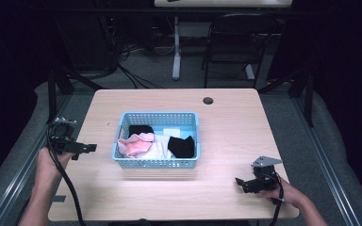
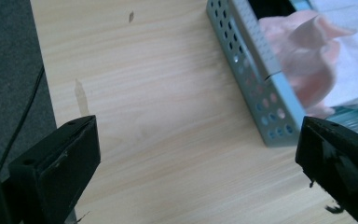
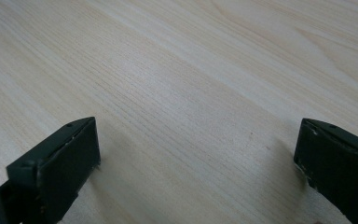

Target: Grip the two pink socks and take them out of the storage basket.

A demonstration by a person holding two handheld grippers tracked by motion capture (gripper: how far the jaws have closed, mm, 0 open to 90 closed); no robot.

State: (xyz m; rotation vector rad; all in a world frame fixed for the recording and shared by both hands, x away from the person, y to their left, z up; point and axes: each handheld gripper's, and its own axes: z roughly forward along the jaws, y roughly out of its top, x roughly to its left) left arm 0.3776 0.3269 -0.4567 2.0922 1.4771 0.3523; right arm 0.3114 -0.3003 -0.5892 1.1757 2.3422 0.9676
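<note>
Hovering wide apart: left tongs [image 1: 90, 148] beside basket [image 1: 122, 123], right tongs [image 1: 239, 181] over table [image 1: 226, 122].

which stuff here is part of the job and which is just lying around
Part of the job: blue basket, pink cloth, white cloth, black cloths, left gripper, right gripper.
Lying about: black chair, floor cables.
</note>
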